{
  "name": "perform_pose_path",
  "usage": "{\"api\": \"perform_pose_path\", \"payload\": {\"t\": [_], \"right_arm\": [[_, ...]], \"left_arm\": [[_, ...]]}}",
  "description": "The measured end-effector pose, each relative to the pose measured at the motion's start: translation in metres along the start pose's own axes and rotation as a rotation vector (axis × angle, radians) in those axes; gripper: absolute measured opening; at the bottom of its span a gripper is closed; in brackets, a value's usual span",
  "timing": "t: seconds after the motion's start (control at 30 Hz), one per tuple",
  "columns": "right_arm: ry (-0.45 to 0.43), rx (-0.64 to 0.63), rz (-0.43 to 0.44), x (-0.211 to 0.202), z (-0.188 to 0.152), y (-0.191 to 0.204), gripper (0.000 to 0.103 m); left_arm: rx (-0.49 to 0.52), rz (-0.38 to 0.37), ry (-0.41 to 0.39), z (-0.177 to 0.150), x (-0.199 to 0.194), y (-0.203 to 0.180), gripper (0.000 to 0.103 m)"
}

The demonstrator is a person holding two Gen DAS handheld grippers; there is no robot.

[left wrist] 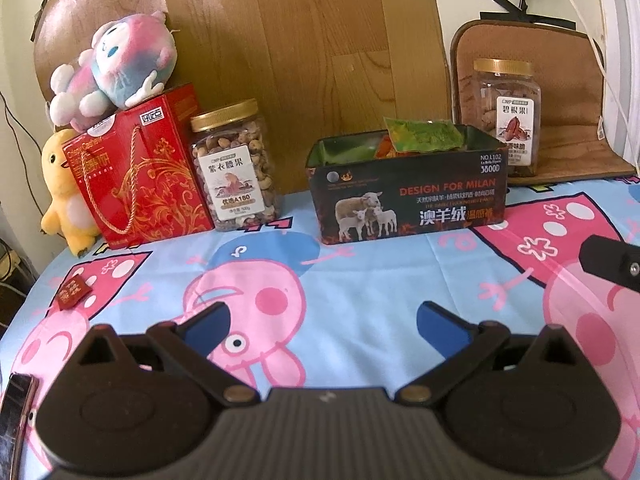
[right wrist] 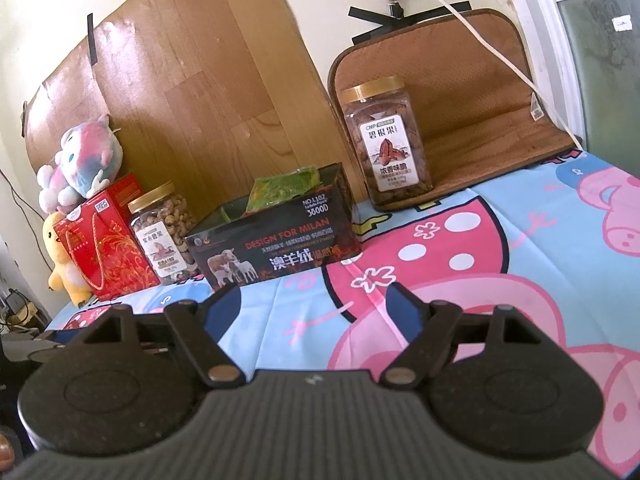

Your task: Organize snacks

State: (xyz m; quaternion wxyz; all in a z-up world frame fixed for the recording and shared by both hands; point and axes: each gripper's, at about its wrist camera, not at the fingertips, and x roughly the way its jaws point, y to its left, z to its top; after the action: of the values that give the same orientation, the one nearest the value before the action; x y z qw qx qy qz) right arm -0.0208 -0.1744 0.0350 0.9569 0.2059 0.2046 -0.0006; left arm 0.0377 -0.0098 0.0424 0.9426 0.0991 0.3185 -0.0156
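Left hand-held gripper (left wrist: 322,322) spread wide, right hand-held gripper (right wrist: 316,304) likewise, both empty

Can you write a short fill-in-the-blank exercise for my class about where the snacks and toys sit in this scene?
1. The pastel plush toy lies on top of the ____ gift box.
2. The green snack packet sticks out of the dark ____.
3. Both nut jars have ____ lids: cashew jar, pecan jar.
4. The left gripper and right gripper are both ____.

Missing words: red; box; gold; open
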Motion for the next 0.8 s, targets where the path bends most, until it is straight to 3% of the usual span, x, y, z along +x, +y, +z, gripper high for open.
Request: {"api": "perform_pose_path", "payload": {"t": [0.57,0.8], "right_arm": [[0.001,-0.006,0.004,0.0003,-0.0003,0.0005,0.082],[0.0,-0.007,0.003,0.0001,-0.0005,0.001,0.082]], "left_arm": [[-0.009,-0.008,0.009,-0.0016,0.0005,0.0037,0.103],[-0.036,-0.069,0.009,-0.0016,-0.0034,0.0085,0.103]]}}
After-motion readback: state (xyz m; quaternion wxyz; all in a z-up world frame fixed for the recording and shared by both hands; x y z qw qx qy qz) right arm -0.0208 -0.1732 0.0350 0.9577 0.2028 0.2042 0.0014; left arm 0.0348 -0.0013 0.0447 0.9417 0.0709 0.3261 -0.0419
